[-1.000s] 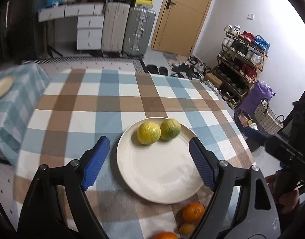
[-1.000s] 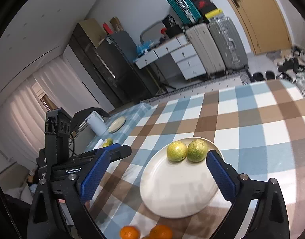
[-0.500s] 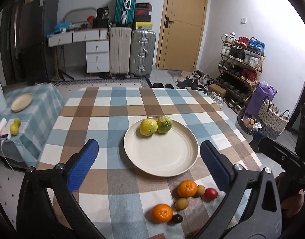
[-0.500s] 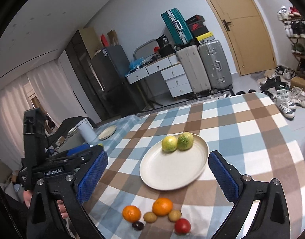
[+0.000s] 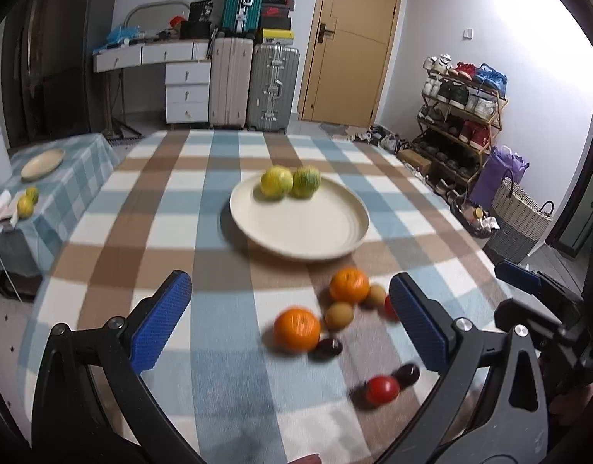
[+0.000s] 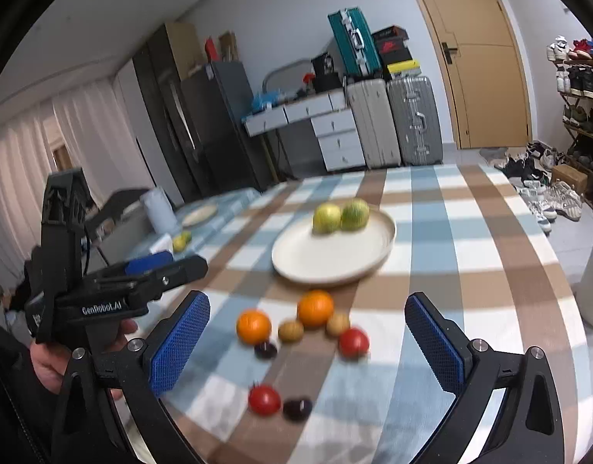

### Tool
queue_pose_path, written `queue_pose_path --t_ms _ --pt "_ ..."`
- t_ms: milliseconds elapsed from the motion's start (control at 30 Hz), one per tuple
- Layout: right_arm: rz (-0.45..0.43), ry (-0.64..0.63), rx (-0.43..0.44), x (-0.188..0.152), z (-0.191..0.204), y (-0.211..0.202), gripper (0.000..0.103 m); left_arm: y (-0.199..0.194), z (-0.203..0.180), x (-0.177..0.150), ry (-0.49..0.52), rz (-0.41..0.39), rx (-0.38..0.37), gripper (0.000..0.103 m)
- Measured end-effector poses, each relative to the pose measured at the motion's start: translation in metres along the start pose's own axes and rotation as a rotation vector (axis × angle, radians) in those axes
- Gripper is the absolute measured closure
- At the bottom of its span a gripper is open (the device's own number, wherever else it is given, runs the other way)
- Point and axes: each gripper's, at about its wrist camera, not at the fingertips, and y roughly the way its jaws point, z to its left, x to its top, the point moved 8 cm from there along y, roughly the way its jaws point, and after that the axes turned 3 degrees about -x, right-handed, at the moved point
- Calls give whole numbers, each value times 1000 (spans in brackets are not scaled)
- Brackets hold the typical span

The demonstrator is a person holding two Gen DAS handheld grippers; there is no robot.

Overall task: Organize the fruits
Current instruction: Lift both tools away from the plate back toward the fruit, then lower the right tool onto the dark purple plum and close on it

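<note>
Fruits are the concern, yet none is held: the left tongs (image 5: 284, 317) and the right tongs (image 6: 308, 338) are both spread wide and empty above the near edge of the surface (image 5: 161, 201). Just beyond them, loose oranges (image 6: 315, 308), small brown fruits (image 6: 290, 330), tomatoes (image 6: 264, 399) and dark plums (image 6: 297, 408) are clustered closely, some touching. A chosen piece could be knocked by a pad and neighbours sent rolling off the near edge. Farther out, two green-yellow citrus (image 5: 277, 182) are seated on the plate (image 5: 300, 232); another fruit dropped hard might dislodge them.
</note>
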Motion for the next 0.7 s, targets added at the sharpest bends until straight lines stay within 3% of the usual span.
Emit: queue_pose_path --t_ms 267,567,700 --pt "109 8 13 -54 5 11 0 21 14 -50 -46 102 -20 1" --pt "155 -26 42 -83 12 21 1 30 29 -72 -80 147 -28 1" --pt "179 -75 54 -90 18 26 15 30 30 -73 -82 142 -29 1"
